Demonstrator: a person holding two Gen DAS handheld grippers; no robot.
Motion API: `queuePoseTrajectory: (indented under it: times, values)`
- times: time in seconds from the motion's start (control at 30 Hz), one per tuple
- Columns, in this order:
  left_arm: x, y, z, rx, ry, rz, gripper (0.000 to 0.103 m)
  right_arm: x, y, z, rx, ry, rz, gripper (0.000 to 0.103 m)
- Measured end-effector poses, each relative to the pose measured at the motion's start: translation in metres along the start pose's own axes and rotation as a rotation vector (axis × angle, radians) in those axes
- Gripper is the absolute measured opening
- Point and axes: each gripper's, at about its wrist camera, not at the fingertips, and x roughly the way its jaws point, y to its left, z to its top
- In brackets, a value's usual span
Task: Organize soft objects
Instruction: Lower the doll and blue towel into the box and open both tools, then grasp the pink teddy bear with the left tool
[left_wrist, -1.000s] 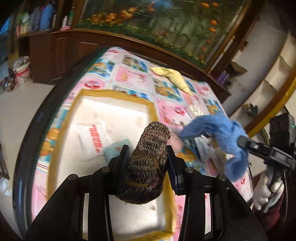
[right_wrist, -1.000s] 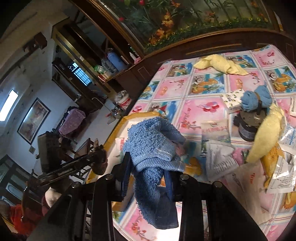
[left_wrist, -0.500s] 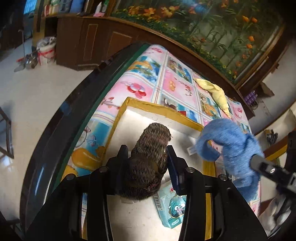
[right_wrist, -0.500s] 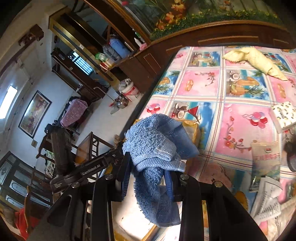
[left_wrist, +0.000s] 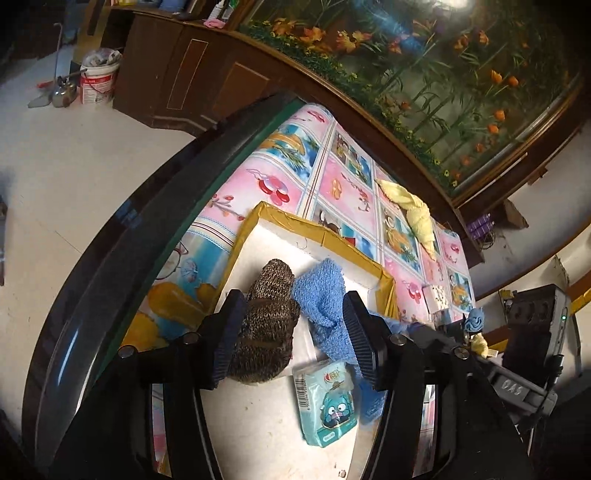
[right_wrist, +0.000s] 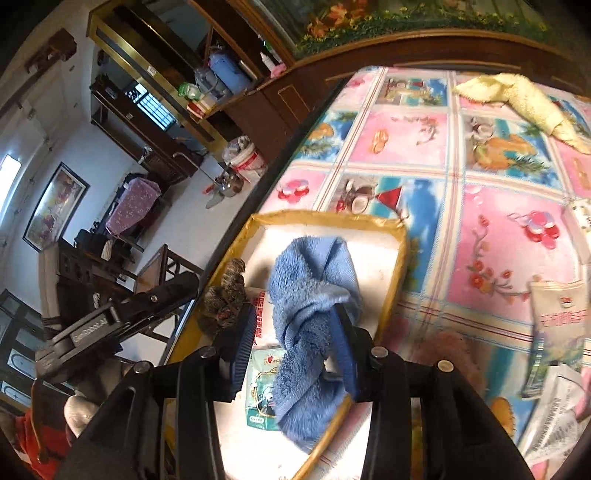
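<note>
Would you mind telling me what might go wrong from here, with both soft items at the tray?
1. The blue towel still lies against one pad of the right hand-held gripper, whose jaws have just been opening; it may snag and lift out on withdrawal.
2. The towel's tail drapes over the yellow-rimmed tray edge and could slide out.
3. The left hand-held gripper, also just opening, sits close beside the brown knitted item and may drag it.

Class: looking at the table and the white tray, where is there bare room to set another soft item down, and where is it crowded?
Free: tablecloth between tray and yellow cloth. Crowded: inside the tray, holding brown knit, blue towel, tissue pack.
</note>
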Motion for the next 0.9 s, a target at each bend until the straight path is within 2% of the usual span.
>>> queuePoseTrajectory:
  times: [0.1, 0.17, 0.27, 0.37, 0.53, 0.6, 0.77, 0.8, 0.87, 0.9]
  values:
    - [-0.015, -0.013, -0.005, 0.016, -0.023, -0.007, 0.056, -0.037, -0.013, -0.002, -0.003, -0.059, -0.01, 0.045]
    - [-0.023, -0.028, -0.011, 0.05, -0.033, -0.006, 0.056, -0.069, -0.032, -0.009, 0.014, -0.111, -0.049, 0.056]
    - [-0.023, -0.058, -0.023, 0.112, -0.029, -0.013, 0.065, -0.108, -0.064, -0.024, 0.066, -0.173, -0.104, 0.058]
    - [-0.005, -0.099, -0.043, 0.21, 0.015, -0.036, 0.065, -0.136, -0.096, -0.05, 0.124, -0.201, -0.148, 0.058]
    - [0.048, -0.166, -0.077, 0.375, 0.129, -0.032, 0.065, -0.158, -0.135, -0.086, 0.2, -0.188, -0.165, 0.058]
    - [0.073, -0.188, -0.088, 0.444, 0.159, 0.028, 0.065, -0.161, -0.144, -0.095, 0.22, -0.184, -0.161, 0.058]
    - [0.135, -0.213, -0.103, 0.592, 0.149, 0.315, 0.065, -0.169, -0.149, -0.11, 0.224, -0.176, -0.139, 0.058]
    - [0.146, -0.214, -0.106, 0.612, 0.168, 0.347, 0.065, -0.168, -0.148, -0.111, 0.218, -0.176, -0.135, 0.058]
    - [0.166, -0.209, -0.114, 0.627, 0.249, 0.359, 0.065, -0.163, -0.145, -0.111, 0.202, -0.173, -0.127, 0.058]
    - [0.168, -0.209, -0.118, 0.649, 0.252, 0.364, 0.065, -0.162, -0.144, -0.111, 0.191, -0.17, -0.124, 0.058]
